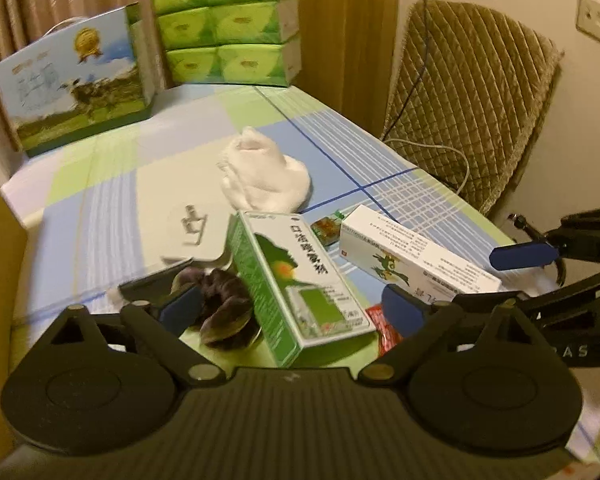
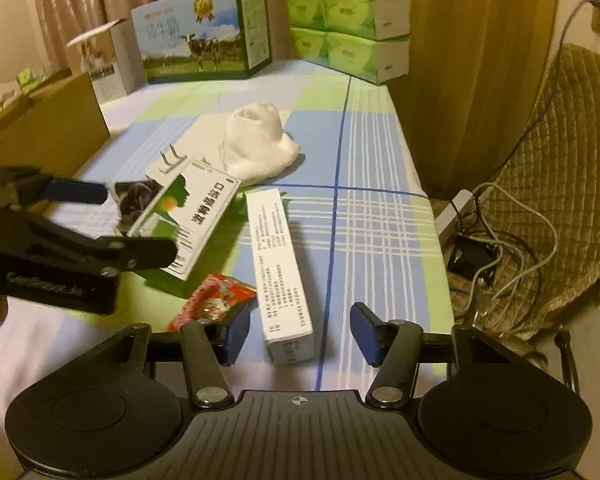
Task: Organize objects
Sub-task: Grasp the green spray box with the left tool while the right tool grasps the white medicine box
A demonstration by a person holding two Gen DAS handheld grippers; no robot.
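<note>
Two grippers work the clutter. Left gripper straddles the green box, right gripper the white box, jaws apart. Next, I'd guess: closing squarely.

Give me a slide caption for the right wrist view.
Open right gripper straddles the long white box; left gripper brackets the tilted green box.

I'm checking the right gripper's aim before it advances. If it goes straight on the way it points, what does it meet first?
Most likely the long white box, whose near end lies between the open fingers of the right gripper.
</note>
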